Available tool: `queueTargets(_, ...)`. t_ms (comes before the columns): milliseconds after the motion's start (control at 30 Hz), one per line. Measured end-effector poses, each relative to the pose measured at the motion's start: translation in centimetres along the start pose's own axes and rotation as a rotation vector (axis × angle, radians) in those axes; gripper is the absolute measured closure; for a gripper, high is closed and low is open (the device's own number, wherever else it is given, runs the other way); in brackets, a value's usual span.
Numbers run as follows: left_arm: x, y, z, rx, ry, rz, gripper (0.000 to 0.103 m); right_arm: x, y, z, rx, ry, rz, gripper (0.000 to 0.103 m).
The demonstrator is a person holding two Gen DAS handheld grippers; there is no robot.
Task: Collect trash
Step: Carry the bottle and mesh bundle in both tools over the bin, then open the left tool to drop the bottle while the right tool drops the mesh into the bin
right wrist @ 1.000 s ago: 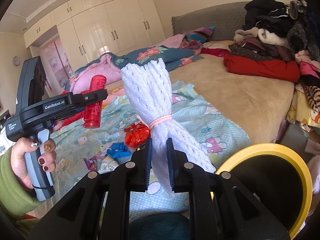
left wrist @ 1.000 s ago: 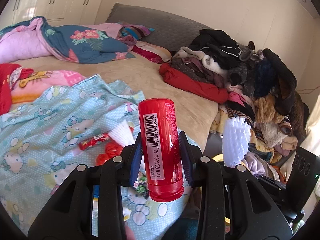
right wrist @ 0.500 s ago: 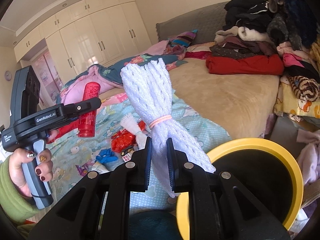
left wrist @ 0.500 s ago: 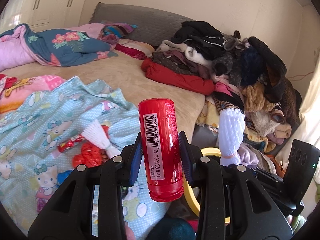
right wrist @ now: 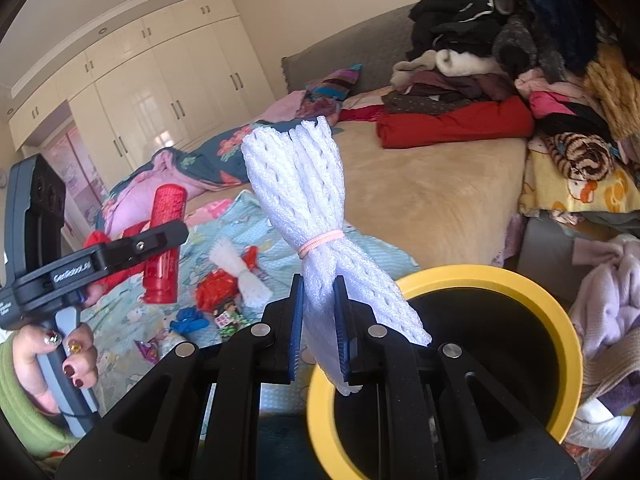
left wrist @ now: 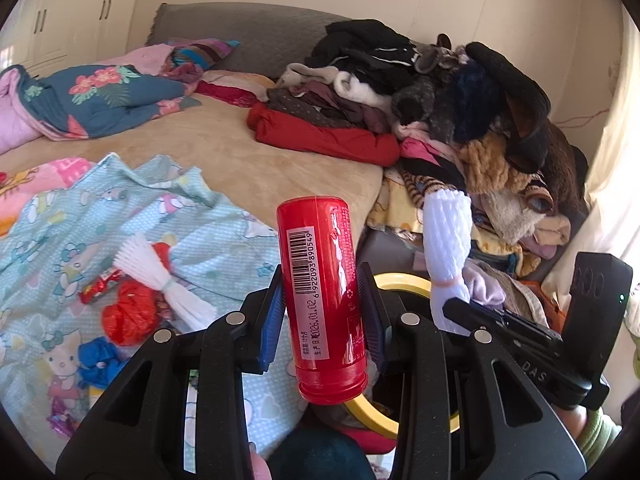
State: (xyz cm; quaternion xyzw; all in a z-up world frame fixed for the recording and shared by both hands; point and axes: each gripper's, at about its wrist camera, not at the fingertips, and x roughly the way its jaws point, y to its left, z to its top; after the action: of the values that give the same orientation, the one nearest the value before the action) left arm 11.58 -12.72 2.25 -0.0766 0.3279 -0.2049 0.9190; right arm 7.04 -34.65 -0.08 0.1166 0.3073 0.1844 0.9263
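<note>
Left tool (left wrist: 322, 312) clamped on red bottle (left wrist: 322, 292), right tool (right wrist: 320, 322) clamped on white foam net (right wrist: 316, 232), both swung from bed (right wrist: 432, 188) toward yellow bin (right wrist: 480, 276), now under net, ready for drop.

Wide bed with tan plush cover (left wrist: 224, 148); light-blue cartoon-print blanket (left wrist: 80, 224) on its near part, carrying a tied white foam-net bundle (left wrist: 160, 280) and crumpled red plastic wrapper (left wrist: 128, 316); folded red garment (left wrist: 320, 136) beyond the blanket; floral quilt (left wrist: 100, 100) toward the headboard.
</note>
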Motion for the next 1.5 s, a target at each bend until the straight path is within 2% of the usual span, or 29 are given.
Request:
queueTargets(300, 1.6, -3.2, -0.8, 0.056, 0.035, -0.047, 0.075, -0.8, -4.0, -0.4, 0.075, -0.005, -0.053, 0.089)
queueTargets(733, 4.6, -6.5, -2.8, 0.126, 0.114, -0.107, 0.075, -0.8, -8.1, -2.0, 0.178, 0.046, -0.121, 0.088)
queueTargets(1100, 8.0, -7.8, -4.8, 0.170, 0.206, -0.133, 0.075, -0.1, -11.0, -3.1, 0.282, 0.093, -0.130, 0.086)
queueTargets(1167, 8.6, -7.9, -5.0, 0.167, 0.219, -0.138, 0.075, -0.1, -11.3, -3.3, 0.292, 0.096, -0.129, 0.084)
queueTargets(1200, 8.8, -8.0, -5.1, 0.165, 0.224, -0.142, 0.075, -0.1, -11.5, -3.2, 0.295, 0.097, -0.134, 0.078)
queueTargets(1233, 9.1, -8.0, -5.1, 0.159, 0.233, -0.152, 0.075, 0.0, -11.6, -3.2, 0.295, 0.097, -0.148, 0.065)
queueTargets(1267, 9.2, -8.1, -5.1, 0.154, 0.236, -0.156, 0.072, -0.1, -11.7, -3.3, 0.295, 0.095, -0.159, 0.058)
queueTargets(1300, 9.3, -8.1, -5.1, 0.152, 0.234, -0.155, 0.060, -0.2, -11.8, -3.3, 0.298, 0.088, -0.166, 0.053)
queueTargets(1367, 9.1, -8.0, -5.2, 0.153, 0.221, -0.141, 0.045, -0.4, -12.0, -3.3, 0.298, 0.081, -0.180, 0.052)
queueTargets(1433, 8.9, -7.7, -5.3, 0.147, 0.216, -0.134, 0.040, -0.4, -12.1, -3.3, 0.292, 0.077, -0.183, 0.049)
queueTargets(1500, 8.6, -7.3, -5.3, 0.140, 0.207, -0.116, 0.028, -0.5, -11.9, -3.4, 0.283, 0.068, -0.183, 0.047)
